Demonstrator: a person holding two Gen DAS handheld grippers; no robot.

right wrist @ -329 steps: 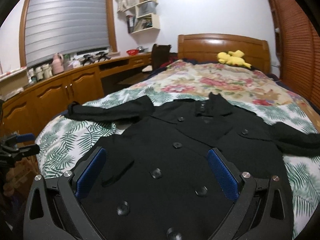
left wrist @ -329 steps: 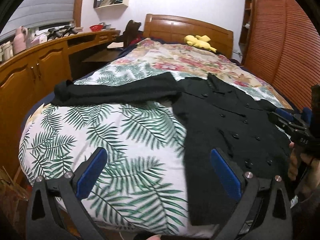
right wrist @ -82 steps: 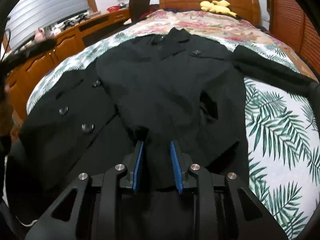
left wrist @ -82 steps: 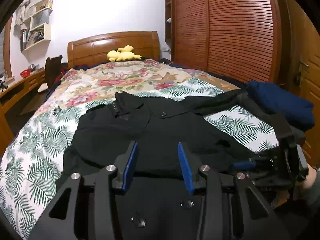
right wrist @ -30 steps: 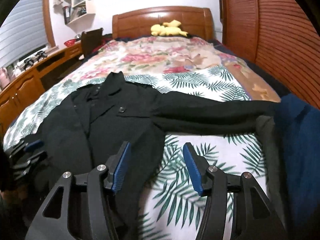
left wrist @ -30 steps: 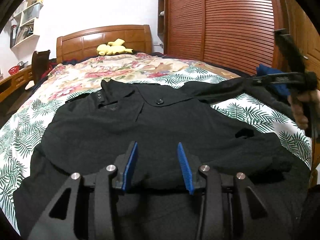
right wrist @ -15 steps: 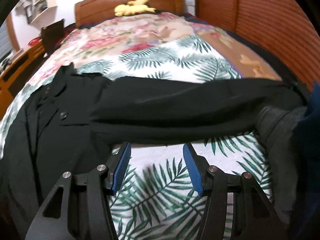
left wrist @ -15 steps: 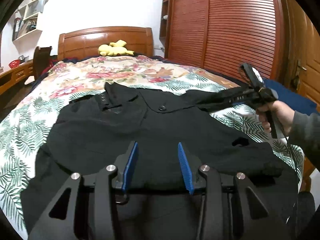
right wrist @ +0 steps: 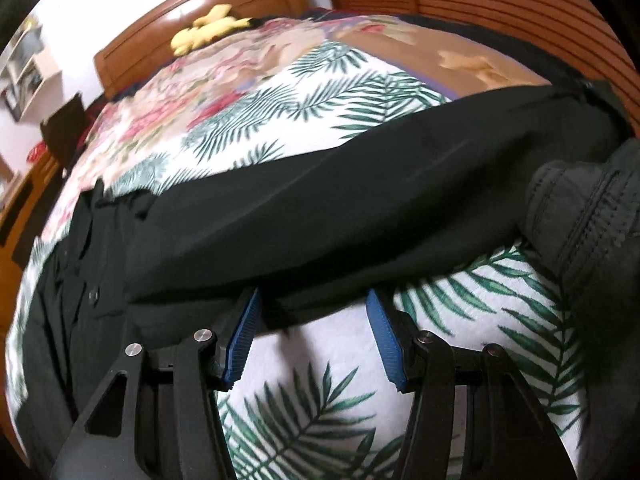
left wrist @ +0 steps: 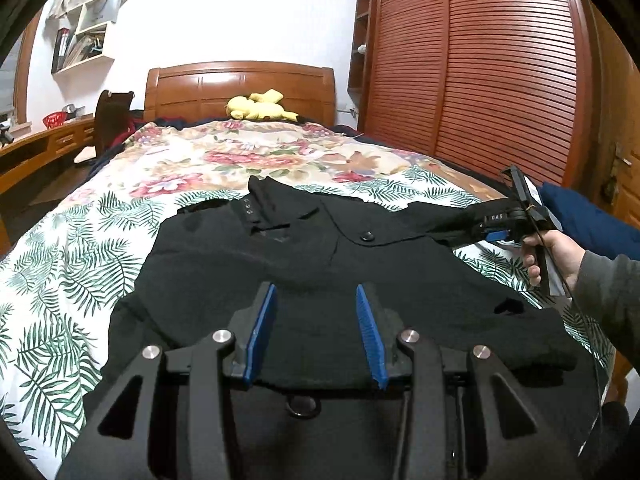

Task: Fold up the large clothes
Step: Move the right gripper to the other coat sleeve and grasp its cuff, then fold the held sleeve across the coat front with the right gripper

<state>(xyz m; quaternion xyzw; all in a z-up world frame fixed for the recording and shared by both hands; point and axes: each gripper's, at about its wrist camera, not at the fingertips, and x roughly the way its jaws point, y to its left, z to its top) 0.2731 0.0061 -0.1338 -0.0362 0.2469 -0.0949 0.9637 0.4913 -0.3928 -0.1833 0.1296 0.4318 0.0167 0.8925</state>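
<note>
Since half a second ago, my right gripper (right wrist: 312,320) has closed in on the coat's sleeve (right wrist: 360,216); its fingers sit parted, empty, at the hem. My left gripper (left wrist: 316,320) hovers half-open over the coat (left wrist: 320,280). A shallow pinch risks slipping.

A matt black woven coat (left wrist: 280,280) is seen ahead of the left hand-held gripper (left wrist: 316,332), whose matt black plastic fingers carry ribbed blue pads (left wrist: 262,334) and shiny metal pins. The printed cotton bedspread (right wrist: 320,92) looks soft; the wooden headboard (left wrist: 240,88) and slatted wardrobe doors (left wrist: 500,64) are glossy.
</note>
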